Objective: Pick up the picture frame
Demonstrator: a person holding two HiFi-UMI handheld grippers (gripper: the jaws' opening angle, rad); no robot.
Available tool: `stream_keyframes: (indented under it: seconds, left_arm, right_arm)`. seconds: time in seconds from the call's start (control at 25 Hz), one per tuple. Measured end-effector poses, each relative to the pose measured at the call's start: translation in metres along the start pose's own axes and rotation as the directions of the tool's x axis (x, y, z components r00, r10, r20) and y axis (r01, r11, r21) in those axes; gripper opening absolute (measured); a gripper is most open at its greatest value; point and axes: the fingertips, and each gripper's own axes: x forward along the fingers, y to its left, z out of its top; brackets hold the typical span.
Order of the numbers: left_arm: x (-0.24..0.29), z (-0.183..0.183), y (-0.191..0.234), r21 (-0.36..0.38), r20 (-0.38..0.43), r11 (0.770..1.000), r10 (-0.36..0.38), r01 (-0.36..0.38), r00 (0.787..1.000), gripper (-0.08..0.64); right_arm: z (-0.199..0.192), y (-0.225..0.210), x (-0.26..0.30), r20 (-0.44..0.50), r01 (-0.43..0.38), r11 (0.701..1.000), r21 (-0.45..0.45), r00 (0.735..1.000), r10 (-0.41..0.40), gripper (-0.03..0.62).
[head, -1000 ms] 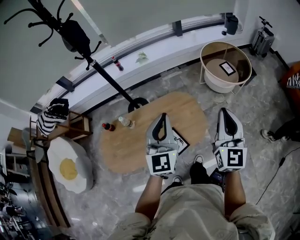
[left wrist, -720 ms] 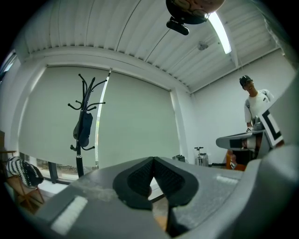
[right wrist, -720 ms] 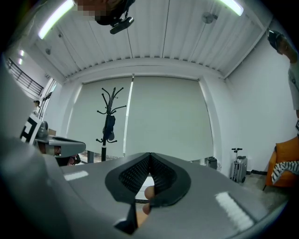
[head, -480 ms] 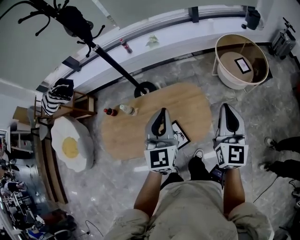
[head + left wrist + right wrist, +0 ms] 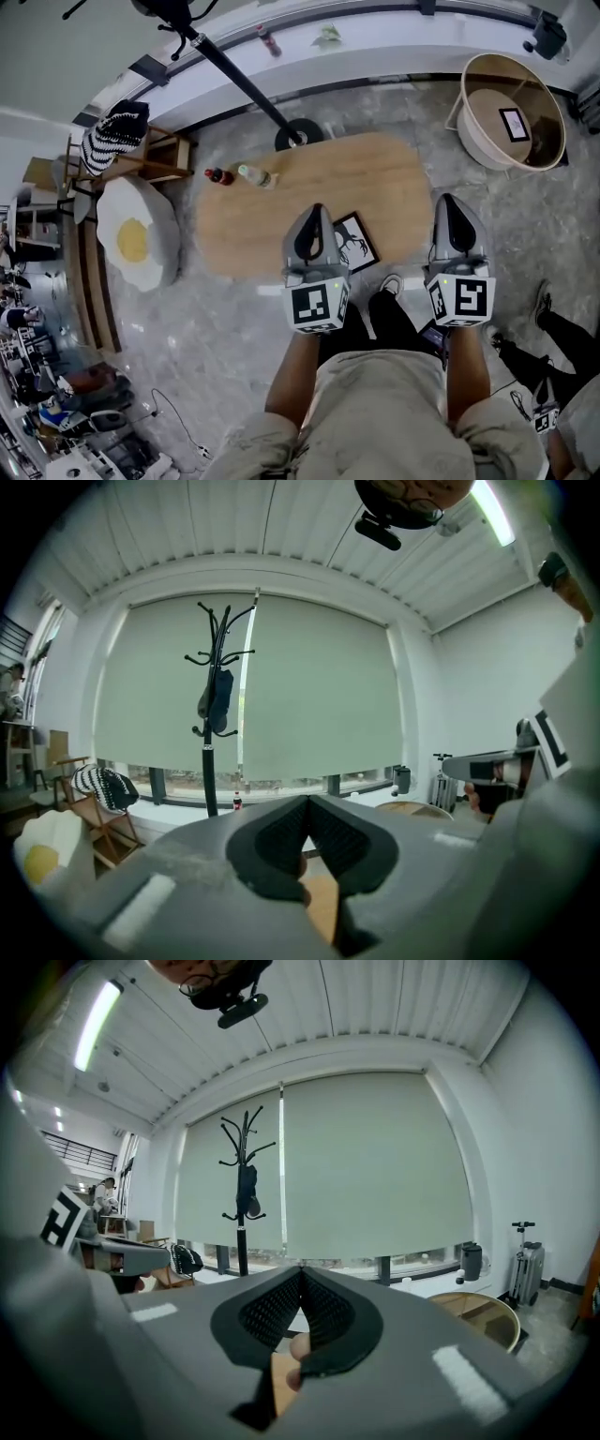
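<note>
The picture frame (image 5: 354,242), black-edged with a dark drawing on white, lies flat near the front edge of the oval wooden table (image 5: 262,216). My left gripper (image 5: 314,210) hovers over the table just left of the frame and hides its left edge; its jaws are shut with nothing in them. My right gripper (image 5: 449,200) is off the table's right end, above the floor, also shut and empty. In the left gripper view the pads (image 5: 281,836) meet, and a strip of the table shows below them. The right gripper view shows pads (image 5: 323,1312) pressed together too.
Two small bottles (image 5: 236,175) stand at the table's far left edge. A coat stand base (image 5: 298,134) sits behind the table. An egg-shaped cushion (image 5: 134,239) and a wooden chair (image 5: 141,155) are at the left. A round basket table (image 5: 511,112) stands far right. A person's legs (image 5: 553,328) are at the right.
Both grippers have sunk toward the table and point less steeply down. The head view has tipped, so the table and frame sit higher in the picture. More of the frame shows beside the left gripper.
</note>
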Motion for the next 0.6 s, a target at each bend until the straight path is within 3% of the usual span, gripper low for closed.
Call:
stream_keyframes:
  seconds: [0.4, 0.6]
  left_arm:
    - [0.001, -0.067, 0.06, -0.025, -0.102, 0.997, 0.068, -0.071, 0.992, 0.005]
    - [0.003, -0.116, 0.078, -0.084, -0.171, 0.991, 0.09, -0.105, 0.981, 0.005]
  right_arm:
    - [-0.053, 0.064, 0.043, -0.111, -0.117, 0.993, -0.027, 0.987, 0.113, 0.002]
    - [-0.101, 0.088, 0.068, -0.185, -0.16, 0.987, 0.008, 0.97, 0.158, 0.002]
